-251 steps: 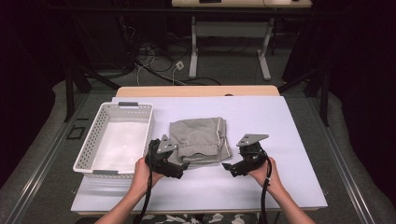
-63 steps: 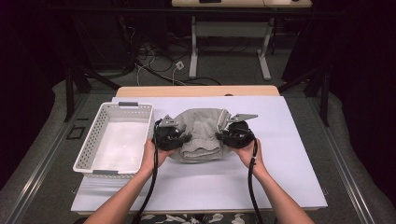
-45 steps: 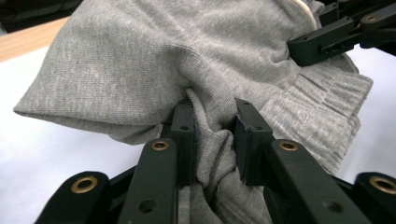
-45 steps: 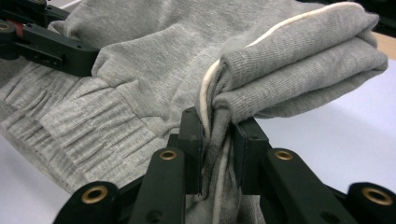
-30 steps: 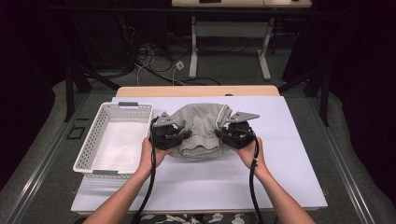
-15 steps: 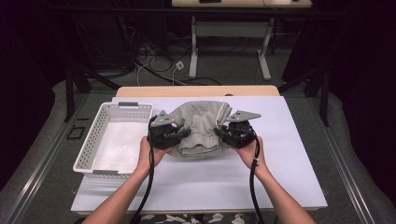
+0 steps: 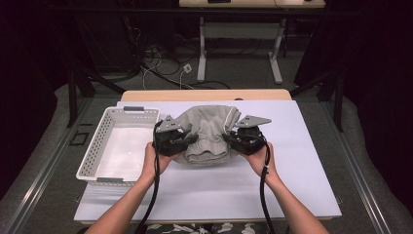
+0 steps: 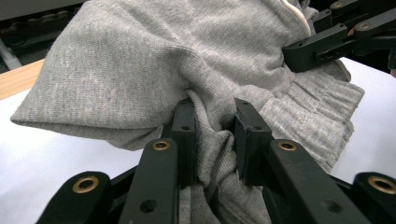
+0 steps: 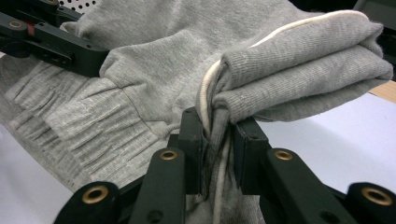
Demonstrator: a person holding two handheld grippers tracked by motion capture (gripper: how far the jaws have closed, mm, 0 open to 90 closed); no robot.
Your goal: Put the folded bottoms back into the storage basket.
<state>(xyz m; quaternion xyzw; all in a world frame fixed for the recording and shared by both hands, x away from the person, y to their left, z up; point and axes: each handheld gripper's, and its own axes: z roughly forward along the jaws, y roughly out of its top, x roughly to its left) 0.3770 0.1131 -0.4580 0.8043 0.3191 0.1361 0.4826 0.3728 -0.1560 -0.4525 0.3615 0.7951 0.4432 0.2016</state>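
My left claw sits left of centre in the high view, and its jaws are pinched down on the grey garment. In the left gripper view the two black pads squeeze a bunched fold of knit between them, so the gap is narrow and packed with cloth; the fabric balloons above the jaws toward the upper left of the frame, and a ribbed hem spreads out at the right.

My right claw is just right of centre in the high view, facing the left one across the garment. It too is clamped on the cloth: in the right gripper view the pads press a thin gather with a pale seam line running down between them, and a thick folded roll of the garment juts out to the upper right of that frame. The other claw's black arm shows in the upper left there, biting the same piece.

The garment lies in the middle of the high view on the white table, humped between my two claws, its ribbed edge toward the bottom of the frame. The white basket stands just to the left of it, near my left hand. My right hand grips its claw from below.
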